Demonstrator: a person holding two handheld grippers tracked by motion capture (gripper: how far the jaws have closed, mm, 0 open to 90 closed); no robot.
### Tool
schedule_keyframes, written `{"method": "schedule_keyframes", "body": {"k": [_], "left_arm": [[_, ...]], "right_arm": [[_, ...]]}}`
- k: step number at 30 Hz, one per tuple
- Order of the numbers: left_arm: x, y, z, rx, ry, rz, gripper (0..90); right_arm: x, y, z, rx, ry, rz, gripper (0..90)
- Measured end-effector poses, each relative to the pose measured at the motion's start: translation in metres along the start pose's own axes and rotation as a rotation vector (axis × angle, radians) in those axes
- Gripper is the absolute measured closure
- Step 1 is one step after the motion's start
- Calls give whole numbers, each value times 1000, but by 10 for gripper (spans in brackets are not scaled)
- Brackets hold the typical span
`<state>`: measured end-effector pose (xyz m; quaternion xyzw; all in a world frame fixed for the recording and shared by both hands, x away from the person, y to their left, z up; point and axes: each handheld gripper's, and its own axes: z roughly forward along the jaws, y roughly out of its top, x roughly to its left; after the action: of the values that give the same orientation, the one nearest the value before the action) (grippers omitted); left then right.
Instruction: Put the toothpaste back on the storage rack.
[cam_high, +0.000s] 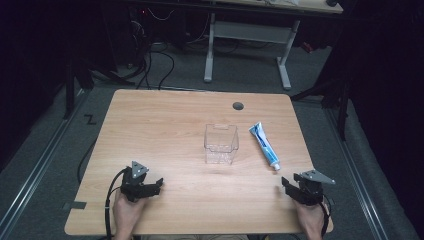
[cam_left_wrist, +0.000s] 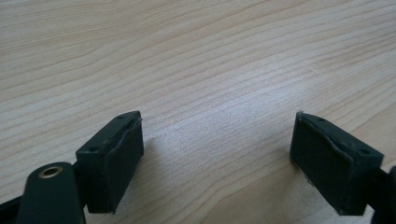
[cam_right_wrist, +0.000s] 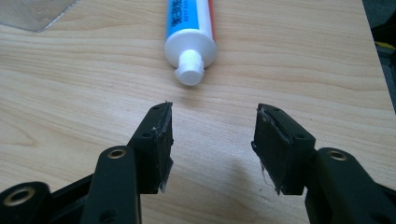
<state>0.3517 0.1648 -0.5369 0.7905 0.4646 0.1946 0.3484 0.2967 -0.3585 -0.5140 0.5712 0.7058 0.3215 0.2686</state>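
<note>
A blue and white toothpaste tube (cam_high: 264, 145) lies on the wooden table (cam_high: 165, 130) at the right, its white cap toward the near edge. My right gripper (cam_high: 285, 185) rests just short of that cap, open with nothing between its jaws. In the right gripper view the cap end of the tube (cam_right_wrist: 190, 32) sits a little beyond the gripper (cam_right_wrist: 212, 126). A clear plastic box (cam_high: 220, 144) stands upright at the table's middle. My left gripper (cam_high: 159, 184) lies near the front left, open over bare wood (cam_left_wrist: 217, 135).
A round grey cable port (cam_high: 238, 106) is set into the table's far edge. A corner of the clear box (cam_right_wrist: 37, 11) shows at the upper left of the right gripper view. Another desk's white legs (cam_high: 285, 65) stand beyond the table.
</note>
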Motion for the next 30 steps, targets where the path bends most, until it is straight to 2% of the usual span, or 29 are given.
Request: {"method": "schedule_keyframes", "body": {"k": [9,18,22,27,30], "left_arm": [[0,0,0,0,0,0,175],[0,0,0,0,1,-1,178],[0,0,0,-1,2,-2,180],[0,0,0,-1,2,-2,181],[0,0,0,-3,4,-3,185]], "right_arm": [[12,5,-7,-13,54,-25,500],[22,30,-6,-27,85,-65,502],[26,39,-2,-21,90,-87,503],[33,58,9,-10,84,-128,509],[34,67,11,-9,91,-126,510]]}}
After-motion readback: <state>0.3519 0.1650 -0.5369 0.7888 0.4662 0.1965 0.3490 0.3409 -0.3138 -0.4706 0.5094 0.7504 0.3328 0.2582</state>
